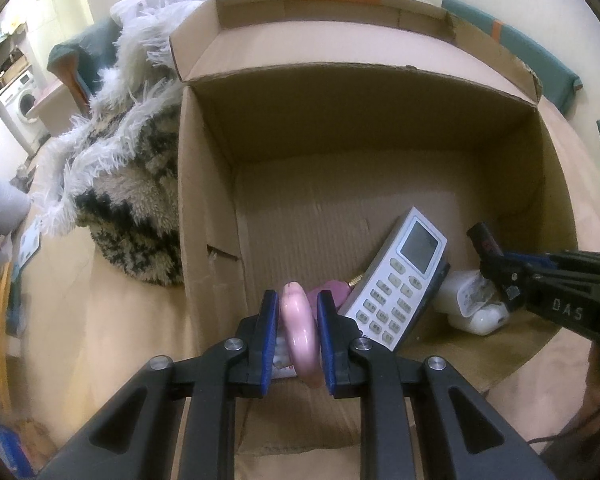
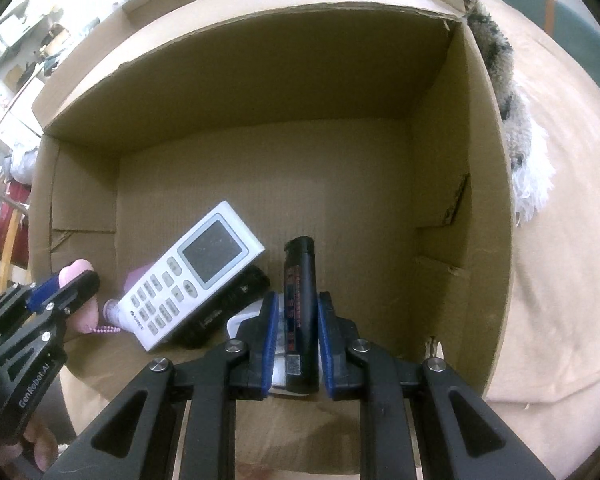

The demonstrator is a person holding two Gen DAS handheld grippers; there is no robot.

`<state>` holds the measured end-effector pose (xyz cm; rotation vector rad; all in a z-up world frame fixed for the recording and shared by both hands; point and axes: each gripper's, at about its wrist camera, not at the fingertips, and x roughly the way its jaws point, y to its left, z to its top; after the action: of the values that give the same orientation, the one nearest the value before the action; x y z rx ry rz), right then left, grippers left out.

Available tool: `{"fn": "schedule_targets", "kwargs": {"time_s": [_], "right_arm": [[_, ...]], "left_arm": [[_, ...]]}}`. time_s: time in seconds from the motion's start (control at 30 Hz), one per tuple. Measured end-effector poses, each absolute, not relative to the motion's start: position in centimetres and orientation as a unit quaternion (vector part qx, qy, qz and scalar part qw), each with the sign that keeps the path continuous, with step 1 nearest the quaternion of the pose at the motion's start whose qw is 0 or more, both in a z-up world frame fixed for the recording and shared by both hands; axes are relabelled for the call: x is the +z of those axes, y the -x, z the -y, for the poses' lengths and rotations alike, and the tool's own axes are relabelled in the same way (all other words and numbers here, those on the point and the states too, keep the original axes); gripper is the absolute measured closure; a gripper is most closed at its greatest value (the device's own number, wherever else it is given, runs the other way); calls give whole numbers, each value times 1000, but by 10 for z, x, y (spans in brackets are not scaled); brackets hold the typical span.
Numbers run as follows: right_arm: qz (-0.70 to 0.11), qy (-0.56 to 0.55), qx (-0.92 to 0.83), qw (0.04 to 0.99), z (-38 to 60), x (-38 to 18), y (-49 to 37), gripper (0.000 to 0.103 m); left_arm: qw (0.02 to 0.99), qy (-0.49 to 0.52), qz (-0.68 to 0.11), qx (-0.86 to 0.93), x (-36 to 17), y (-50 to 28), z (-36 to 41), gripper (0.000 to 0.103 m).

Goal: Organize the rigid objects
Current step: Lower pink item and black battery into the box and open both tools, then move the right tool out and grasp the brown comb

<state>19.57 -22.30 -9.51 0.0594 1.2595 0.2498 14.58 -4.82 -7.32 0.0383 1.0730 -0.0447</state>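
My left gripper (image 1: 298, 330) is clamped on a pink ring-shaped thing (image 1: 299, 332), blue pads pressing it from both sides, and it's hanging over the near part of the cardboard box (image 1: 340, 120). My right gripper (image 2: 298, 334) is squeezed tight on a black cylinder (image 2: 300, 312) with red print on it, held upright between the pads, also down inside the box.

Right past the ring, on the box floor, there's a white remote (image 1: 400, 280) with a grey screen and a bunch of buttons, lying tilted on top of some dark thing (image 2: 236, 296) I can't really make out. A small purple item (image 1: 334, 290) peeks out from under the remote's near end. To the right of the remote sits a white earbuds case (image 1: 474, 304), lid flipped open, pretty much under my right gripper.

Outside the box on the left is a fluffy black-and-beige blanket (image 1: 136, 208) with white fringe, touching the box wall, all on a tan surface (image 1: 112, 320).
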Motion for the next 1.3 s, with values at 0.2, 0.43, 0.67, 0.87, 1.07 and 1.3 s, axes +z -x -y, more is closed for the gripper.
{"fn": "schedule_targets", "kwargs": {"time_s": [0.2, 0.43, 0.67, 0.87, 1.07, 1.3], "right_arm": [[-578, -46, 126, 805, 230, -87, -195, 79], [-562, -73, 149, 810, 235, -75, -192, 28], [-551, -76, 153, 817, 234, -69, -190, 28], [-527, -70, 138, 836, 231, -53, -179, 27], [-524, -69, 141, 837, 234, -45, -162, 28], [-524, -65, 136, 839, 238, -44, -126, 28]], "left_arm": [[866, -15, -499, -19, -67, -143, 49, 61], [877, -36, -478, -28, -55, -137, 62, 36], [883, -36, -467, -25, -44, -135, 66, 36], [892, -33, -451, -21, -32, -128, 67, 36], [896, -35, -441, -23, -21, -116, 60, 36], [897, -41, -440, -22, -16, -91, 45, 36]]}}
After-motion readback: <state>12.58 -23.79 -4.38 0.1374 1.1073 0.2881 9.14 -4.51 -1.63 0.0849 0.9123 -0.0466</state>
